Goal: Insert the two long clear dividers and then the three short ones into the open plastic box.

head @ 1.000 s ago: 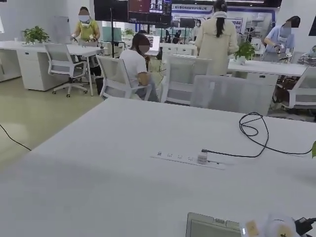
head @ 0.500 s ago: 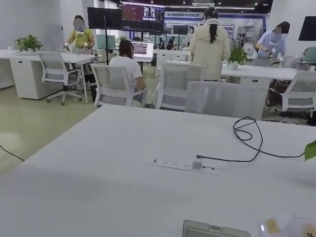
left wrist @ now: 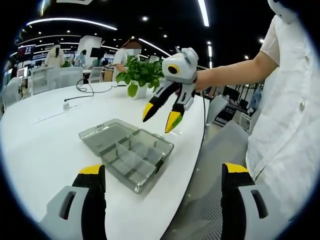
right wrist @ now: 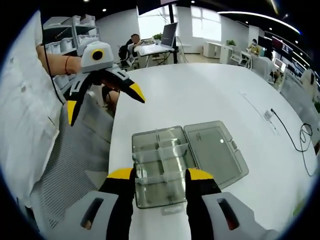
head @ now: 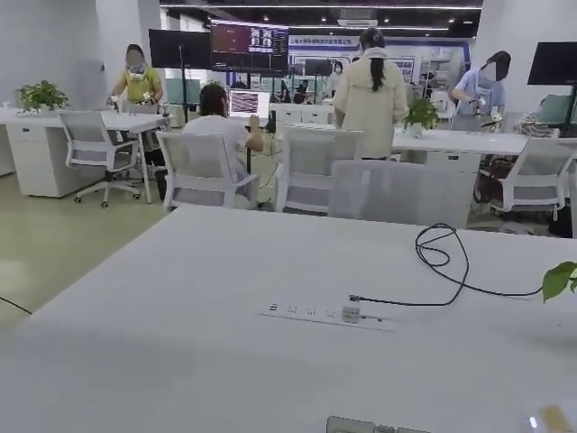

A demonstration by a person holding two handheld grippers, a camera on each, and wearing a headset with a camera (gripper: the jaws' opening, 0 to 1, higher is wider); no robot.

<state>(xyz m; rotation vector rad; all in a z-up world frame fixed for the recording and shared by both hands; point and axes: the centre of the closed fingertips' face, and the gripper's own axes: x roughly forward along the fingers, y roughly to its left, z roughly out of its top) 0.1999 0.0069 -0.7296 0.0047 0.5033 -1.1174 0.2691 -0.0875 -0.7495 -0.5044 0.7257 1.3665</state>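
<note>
Jaws spread wide and holding nothing: that is the left gripper in its own view, poised over the near edge of the white worktop. Just ahead lies the open plastic box, its lid folded flat beside the tray. The right gripper hangs above it, jaws also parted and empty.

In the right gripper view, that gripper's jaws frame the tray from above, apart and touching nothing. Clear dividers already stand inside, cutting the tray into compartments. I cannot count them through the clear plastic, so I'd guess the inserting is mostly or wholly done, with perhaps a check of seating left.

In the head view, a sliver of what I take for the box peeks in at the bottom edge. Beyond it lie a power strip and a black cable.
</note>
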